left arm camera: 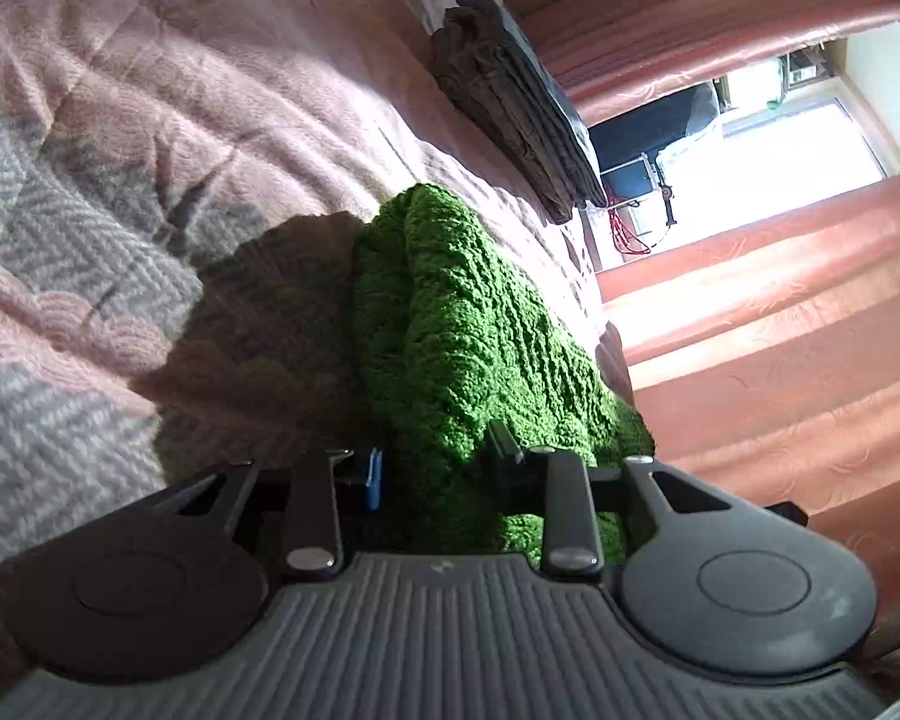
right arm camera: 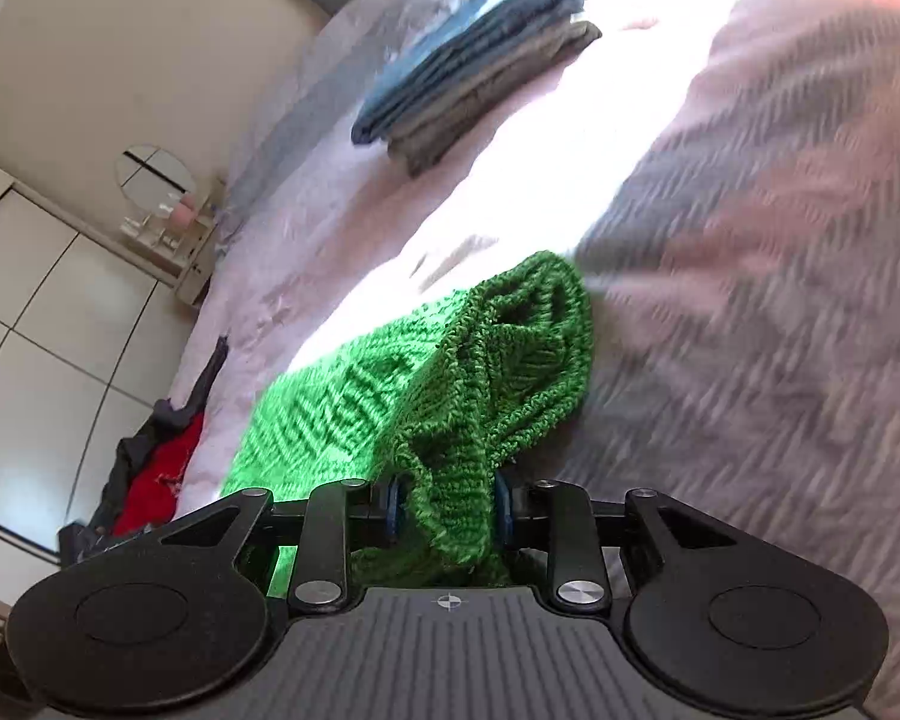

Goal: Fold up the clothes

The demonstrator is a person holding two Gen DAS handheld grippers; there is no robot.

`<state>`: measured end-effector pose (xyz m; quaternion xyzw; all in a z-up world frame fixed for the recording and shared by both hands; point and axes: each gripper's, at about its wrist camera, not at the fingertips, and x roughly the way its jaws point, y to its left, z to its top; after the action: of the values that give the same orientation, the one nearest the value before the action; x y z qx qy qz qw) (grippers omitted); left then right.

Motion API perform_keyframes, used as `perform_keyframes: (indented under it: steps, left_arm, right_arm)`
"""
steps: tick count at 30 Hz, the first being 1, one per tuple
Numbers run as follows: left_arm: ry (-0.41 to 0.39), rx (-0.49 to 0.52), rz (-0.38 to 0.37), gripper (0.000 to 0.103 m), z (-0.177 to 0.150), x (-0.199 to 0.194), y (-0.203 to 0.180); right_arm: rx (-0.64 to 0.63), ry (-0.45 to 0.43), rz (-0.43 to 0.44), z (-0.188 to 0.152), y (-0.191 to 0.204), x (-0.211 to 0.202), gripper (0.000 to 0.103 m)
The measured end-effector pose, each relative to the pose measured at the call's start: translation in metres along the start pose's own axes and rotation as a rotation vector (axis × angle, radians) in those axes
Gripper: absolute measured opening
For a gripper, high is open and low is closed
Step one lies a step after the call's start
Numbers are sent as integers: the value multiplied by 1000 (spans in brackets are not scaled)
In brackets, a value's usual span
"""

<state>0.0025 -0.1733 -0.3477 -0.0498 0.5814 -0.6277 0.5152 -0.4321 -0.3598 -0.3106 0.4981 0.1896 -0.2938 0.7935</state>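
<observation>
In the left wrist view the left gripper (left arm camera: pixel 435 471) has its blue-padded fingers closed on a thick fold of the chunky green knit sweater (left arm camera: pixel 468 324), which lies heaped on the pink and grey quilted bedspread (left arm camera: pixel 120 138), with a stack of folded dark grey clothes (left arm camera: pixel 516 102) far off near the coral curtains (left arm camera: pixel 780 312). In the right wrist view the right gripper (right arm camera: pixel 450 507) pinches a bunched, ribbed edge of the same sweater (right arm camera: pixel 450 384) between its pads, the loose cable-knit cloth trailing left across the bed, and a flat stack of blue and grey folded garments (right arm camera: pixel 480 60) rests farther up the bed.
</observation>
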Motion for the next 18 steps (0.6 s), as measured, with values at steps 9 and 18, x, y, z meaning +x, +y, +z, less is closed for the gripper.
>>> perform_keyframes:
  steps: [9, 18]
  left_arm:
    - [-78, -36, 37, 37, -17, -33, -8]
    - [-71, -116, 22, 35, -22, -34, -3]
  right_arm:
    - [225, -207, 15, -50, -15, -59, 56]
    - [348, -221, 63, -67, -8, -59, 56]
